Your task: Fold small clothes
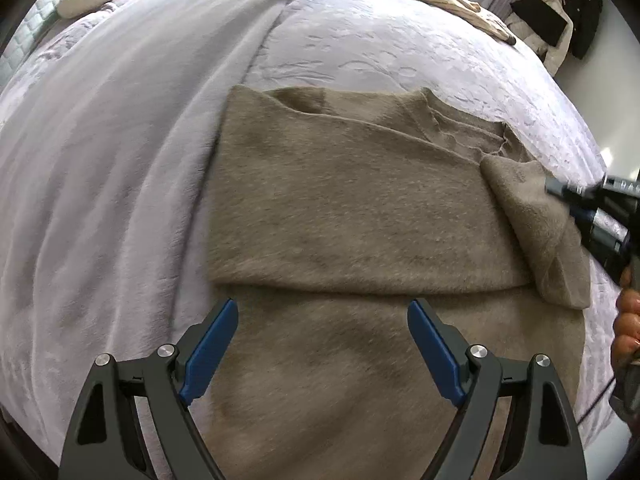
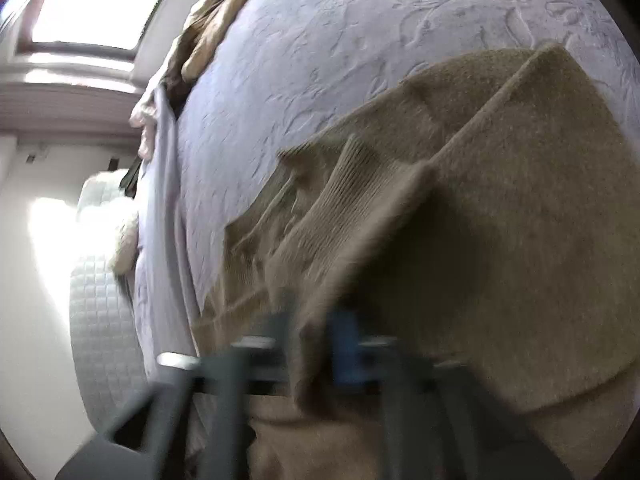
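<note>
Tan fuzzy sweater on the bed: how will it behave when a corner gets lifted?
Probably floppy: the tan sweater already drapes in soft folds where the right gripper pinches its corner, so it should sag. Its fuzzy nap likely grips the pads and the textured bedspread, so dragging may bunch it. It looks thick, so maybe a bit heavy.

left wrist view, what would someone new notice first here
The fuzzy tan sweater fills the middle, partly folded on the embossed lilac bedspread. The open left gripper hangs over its near half, blue pads wide apart. At the right edge the right gripper is shut on a folded-over corner.
</note>
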`<state>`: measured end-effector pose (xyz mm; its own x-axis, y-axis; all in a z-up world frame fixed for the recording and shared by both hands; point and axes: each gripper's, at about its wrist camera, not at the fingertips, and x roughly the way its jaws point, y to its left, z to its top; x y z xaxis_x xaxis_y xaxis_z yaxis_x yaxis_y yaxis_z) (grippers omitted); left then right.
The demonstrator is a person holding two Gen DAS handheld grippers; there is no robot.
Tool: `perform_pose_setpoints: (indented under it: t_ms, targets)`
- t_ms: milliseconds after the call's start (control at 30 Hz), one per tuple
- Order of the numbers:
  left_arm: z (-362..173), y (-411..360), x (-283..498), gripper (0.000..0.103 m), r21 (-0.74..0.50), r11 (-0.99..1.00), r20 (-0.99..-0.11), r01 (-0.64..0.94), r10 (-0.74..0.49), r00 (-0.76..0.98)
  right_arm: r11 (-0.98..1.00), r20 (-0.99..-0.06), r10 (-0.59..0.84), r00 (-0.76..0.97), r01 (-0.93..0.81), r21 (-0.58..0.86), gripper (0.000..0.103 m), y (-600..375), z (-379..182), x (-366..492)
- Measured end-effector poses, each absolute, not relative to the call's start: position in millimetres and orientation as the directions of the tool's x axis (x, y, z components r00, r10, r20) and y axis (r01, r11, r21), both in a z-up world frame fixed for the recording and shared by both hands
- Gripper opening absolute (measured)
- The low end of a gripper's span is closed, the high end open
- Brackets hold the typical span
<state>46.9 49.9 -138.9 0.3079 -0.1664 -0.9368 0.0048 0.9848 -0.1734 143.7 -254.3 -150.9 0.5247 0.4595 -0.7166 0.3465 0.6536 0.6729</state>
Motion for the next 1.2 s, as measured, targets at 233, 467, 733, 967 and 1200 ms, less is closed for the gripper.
perform_pose_setpoints:
  t_ms: [233,467,733,967,1200]
  targets:
    - [-142.6,83.5,36.2,0.087,-0.17,0.985,-0.94,-0.028,-0.154,0.304,0.903,-0.802,0.43,0.415,-0.207,0.377,0.006,-120.2,-109.4,161.3]
    - [-144.5,99.2,37.1,0.087,-0.24,0.969,-0.93,-0.056,-0.213,0.299,0.879,-0.923,0.291,0.253,-0.451,0.154,0.017,-33.6,-153.1,139.0]
    - [-146.3,75.1,79.1,0.087,-0.449,0.893,-0.864,-0.027,-0.426,0.267,0.919,-0.886,0.377,0.27,-0.228,0.322,0.047,-96.5,-139.8,107.8]
    - [-165.7,55.6,106.9,0.087,-0.558,0.826,-0.818,-0.085,-0.529,0.228,0.811,-0.813,0.452,0.368,0.209,0.546,0.047,-229.4,-150.9,56.0]
    - [-185.3,55.5,121.8,0.007,-0.587,0.792,-0.807,-0.168,-0.559,0.189,0.445,-0.698,0.452,0.555,0.537,0.716,0.047,-323.8,-192.6,13.8]
